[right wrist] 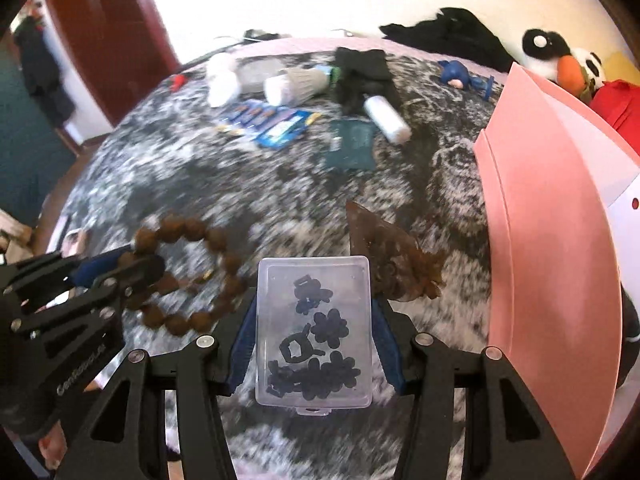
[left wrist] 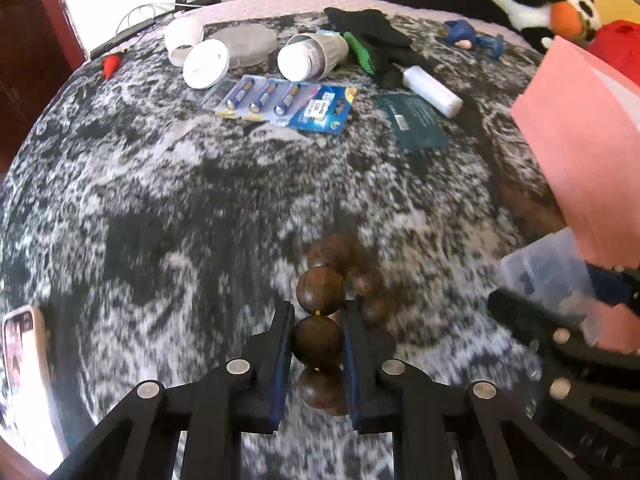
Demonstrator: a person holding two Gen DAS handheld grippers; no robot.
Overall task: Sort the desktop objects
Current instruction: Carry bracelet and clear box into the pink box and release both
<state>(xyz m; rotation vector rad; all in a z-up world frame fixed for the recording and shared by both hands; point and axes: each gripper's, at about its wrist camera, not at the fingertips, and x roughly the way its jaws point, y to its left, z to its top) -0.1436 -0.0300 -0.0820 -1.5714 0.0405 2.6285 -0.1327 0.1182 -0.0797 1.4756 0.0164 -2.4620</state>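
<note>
My left gripper [left wrist: 317,316] is shut on a bracelet of large brown wooden beads [left wrist: 320,292]; one bead sits squeezed between the blue pads. From the right wrist view the same bead bracelet [right wrist: 188,276] hangs as a loop from the left gripper [right wrist: 140,264] at the left. My right gripper [right wrist: 314,308] is shut on a clear plastic box [right wrist: 314,332] holding several small black clips. The box [left wrist: 548,280] also shows at the right edge of the left wrist view, just above the grey patterned blanket.
A pink box [right wrist: 556,280] stands close on the right. Farther back lie a battery pack [left wrist: 284,100], white jars [left wrist: 206,64], a grey cup [left wrist: 312,56], a white bottle [left wrist: 432,88], a green card [left wrist: 416,120] and black cloth [left wrist: 372,36]. A phone [left wrist: 24,360] lies left. A brown wrapper [right wrist: 388,256] lies ahead.
</note>
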